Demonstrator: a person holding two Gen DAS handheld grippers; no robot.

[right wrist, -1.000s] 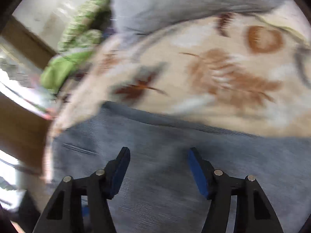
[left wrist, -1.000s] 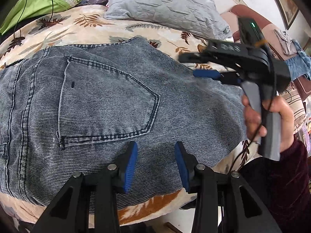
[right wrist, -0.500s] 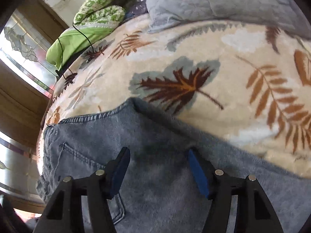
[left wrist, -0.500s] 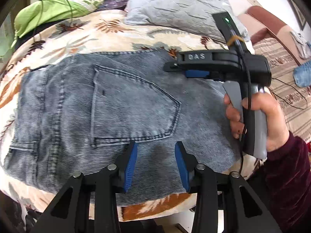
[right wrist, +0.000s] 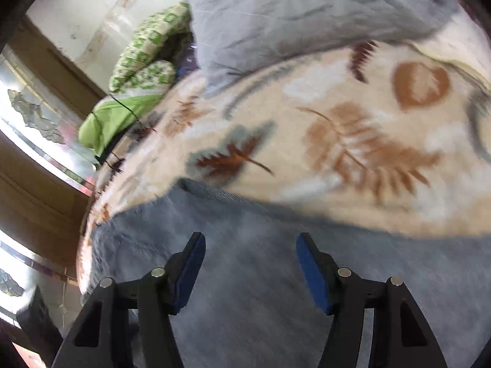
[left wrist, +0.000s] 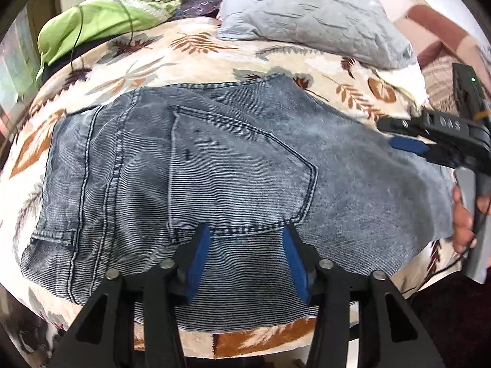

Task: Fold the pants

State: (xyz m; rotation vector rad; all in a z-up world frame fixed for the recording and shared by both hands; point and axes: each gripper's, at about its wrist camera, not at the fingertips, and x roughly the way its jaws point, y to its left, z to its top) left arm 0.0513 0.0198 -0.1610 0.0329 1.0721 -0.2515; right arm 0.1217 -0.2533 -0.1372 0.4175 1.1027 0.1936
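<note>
1. Bedroom: leaf-print blanket [left wrist: 199,61] over the bed; jeans [left wrist: 214,168] lie flat at centre, back pocket up, folded in half lengthwise by the look of it, waistband toward 9 o'clock.
2. Left gripper [left wrist: 244,257] hovers at 6 o'clock near the hem side edge, jaws apart, nothing pinched; they have just been widening, likely readying a grab.
3. Right gripper [left wrist: 408,145], hand-held at 3 o'clock, jaws parted, empty; half a second ago it sat nearer the pocket.
4. Grey pillow [left wrist: 307,15] at 12.

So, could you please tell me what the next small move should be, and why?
Probably lower the left gripper onto the jeans below the back pocket and pinch; its jaws have just been opening, nothing between them, and the denim lies flat, unfolded.
</note>
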